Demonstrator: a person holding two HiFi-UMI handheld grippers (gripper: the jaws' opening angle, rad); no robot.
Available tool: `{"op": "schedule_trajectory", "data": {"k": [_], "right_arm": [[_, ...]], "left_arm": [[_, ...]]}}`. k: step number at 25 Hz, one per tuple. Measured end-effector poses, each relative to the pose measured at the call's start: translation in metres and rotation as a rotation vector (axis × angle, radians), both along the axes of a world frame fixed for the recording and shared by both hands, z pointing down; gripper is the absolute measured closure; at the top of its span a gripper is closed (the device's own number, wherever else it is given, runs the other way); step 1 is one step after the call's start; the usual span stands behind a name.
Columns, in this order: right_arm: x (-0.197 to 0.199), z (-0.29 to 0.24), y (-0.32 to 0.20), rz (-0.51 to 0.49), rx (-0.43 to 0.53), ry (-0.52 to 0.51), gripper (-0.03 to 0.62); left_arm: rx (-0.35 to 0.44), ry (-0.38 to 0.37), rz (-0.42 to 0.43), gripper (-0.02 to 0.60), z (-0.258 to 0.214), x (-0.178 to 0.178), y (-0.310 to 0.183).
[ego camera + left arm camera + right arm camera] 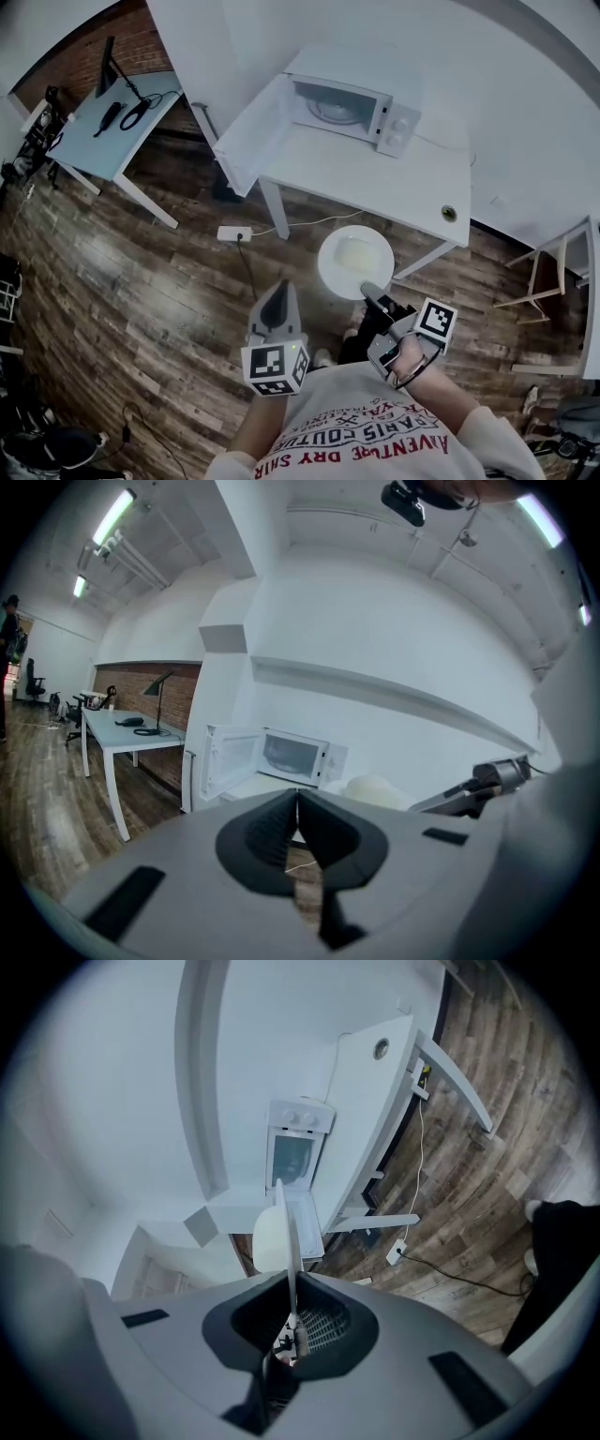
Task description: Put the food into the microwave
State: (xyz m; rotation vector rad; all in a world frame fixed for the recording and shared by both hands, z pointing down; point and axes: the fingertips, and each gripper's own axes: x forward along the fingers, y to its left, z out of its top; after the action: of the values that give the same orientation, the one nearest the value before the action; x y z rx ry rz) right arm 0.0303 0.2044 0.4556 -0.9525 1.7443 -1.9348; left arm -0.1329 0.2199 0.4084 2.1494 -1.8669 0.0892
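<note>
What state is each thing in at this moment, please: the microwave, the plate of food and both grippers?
microwave: on the white table, door swung wide open, nothing but the turntable seen inside.
plate: gripped by its rim, carried above the floor, not yet in the microwave.
food: pale mound resting on the plate.
right gripper: shut on the plate's rim.
left gripper: shut, empty.

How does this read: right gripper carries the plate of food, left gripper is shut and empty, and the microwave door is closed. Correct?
Not quite. The microwave door is open, swung out to the side, as the head view shows. The rest holds: the right gripper is shut on the plate of food, and the left gripper is shut and empty.
</note>
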Motion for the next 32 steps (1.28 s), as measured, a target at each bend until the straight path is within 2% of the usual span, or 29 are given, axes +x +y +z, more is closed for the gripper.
{"op": "schedule_trajectory", "data": {"k": [8, 16, 25, 32], "right_arm": [[-0.015, 0.018, -0.061, -0.015, -0.041, -0.018, 0.572], [-0.032, 0.012, -0.162, -0.078, -0.029, -0.056, 0.572], [-0.016, 0.004, -0.28, -0.082, -0.019, -0.053, 0.572], [-0.001, 0.004, -0.333, -0.072, -0.008, -0.058, 0.572]], "left_arm": [[-0.025, -0.005, -0.039, 0.575, 0.015, -0.02, -0.052], [-0.023, -0.045, -0.06, 0.575, 0.007, -0.022, -0.146], [-0.01, -0.057, -0.077, 0.575, -0.004, -0.01, -0.259], [-0.025, -0.048, -0.039, 0.575, -0.001, 0.01, -0.319]]}}
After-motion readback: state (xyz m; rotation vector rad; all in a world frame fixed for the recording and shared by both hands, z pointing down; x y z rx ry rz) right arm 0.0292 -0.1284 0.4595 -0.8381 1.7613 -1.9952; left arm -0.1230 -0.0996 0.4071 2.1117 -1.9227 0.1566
